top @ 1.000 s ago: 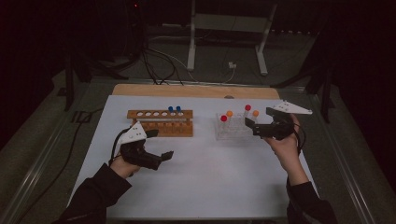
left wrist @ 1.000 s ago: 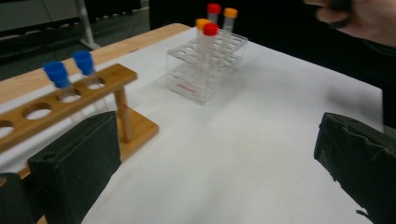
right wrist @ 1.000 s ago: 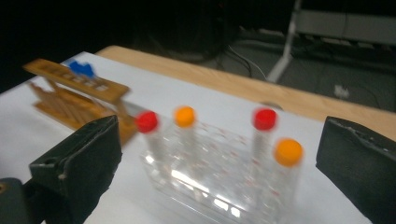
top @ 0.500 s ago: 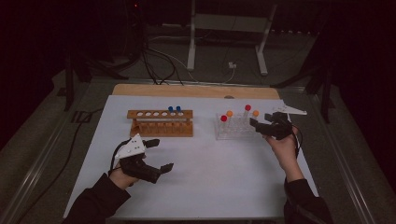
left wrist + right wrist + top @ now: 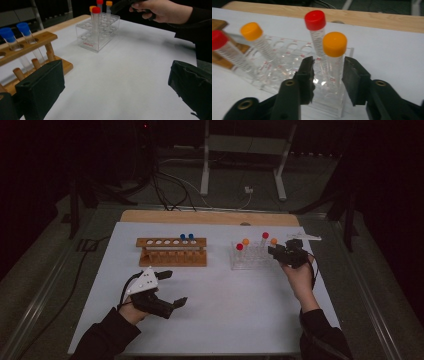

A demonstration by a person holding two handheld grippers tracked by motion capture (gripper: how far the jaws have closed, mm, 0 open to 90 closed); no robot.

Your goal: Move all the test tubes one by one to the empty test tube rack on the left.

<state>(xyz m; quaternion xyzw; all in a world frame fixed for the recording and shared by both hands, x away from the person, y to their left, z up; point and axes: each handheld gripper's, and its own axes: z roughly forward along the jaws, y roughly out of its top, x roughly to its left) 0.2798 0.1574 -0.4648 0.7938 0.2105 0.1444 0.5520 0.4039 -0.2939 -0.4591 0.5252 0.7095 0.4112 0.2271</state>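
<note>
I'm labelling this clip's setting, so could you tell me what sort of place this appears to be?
Probably a lab-style recording bench in a dim room: capped test tubes stand in a clear rack and a wooden rack on a white-covered table, with cables and a metal stand on the floor behind.

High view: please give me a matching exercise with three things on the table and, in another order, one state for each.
Things:
1. brown wooden rack
2. clear plastic rack
3. left gripper

States:
A. jaws apart, nothing between them
B. holds two blue-capped tubes
C. holds tubes with red and orange caps

Pairs: 1-B, 2-C, 3-A
</note>
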